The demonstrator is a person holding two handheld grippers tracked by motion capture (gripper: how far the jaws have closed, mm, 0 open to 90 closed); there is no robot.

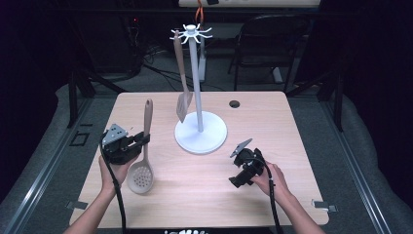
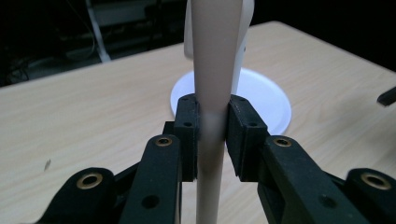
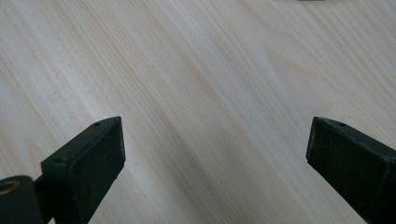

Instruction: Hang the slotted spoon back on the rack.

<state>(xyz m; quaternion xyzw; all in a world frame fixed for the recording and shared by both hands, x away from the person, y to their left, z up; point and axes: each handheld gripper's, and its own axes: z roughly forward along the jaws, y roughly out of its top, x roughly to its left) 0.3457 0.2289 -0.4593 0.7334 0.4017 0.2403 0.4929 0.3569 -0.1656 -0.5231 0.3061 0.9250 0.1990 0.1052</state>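
Note:
A beige slotted spoon [image 1: 144,146] stands nearly upright at the table's left, handle up and perforated bowl [image 1: 140,179] down near the tabletop. My left gripper [image 1: 144,140] is shut on its handle [image 2: 212,116], both pads pressed against it. A white utensil stand [image 1: 200,131] with hooks at the top is in the middle of the table. A beige slotted turner [image 1: 182,92] hangs from one hook. My right gripper [image 1: 236,181] rests low at the right, tilted toward the table; its jaws stand wide apart over bare wood [image 3: 210,107] with nothing between them.
A round cable hole [image 1: 234,104] lies near the table's far edge. A black chair [image 1: 265,44] and cables are on the floor behind the table. The stand's round base [image 2: 261,100] sits just beyond the held handle.

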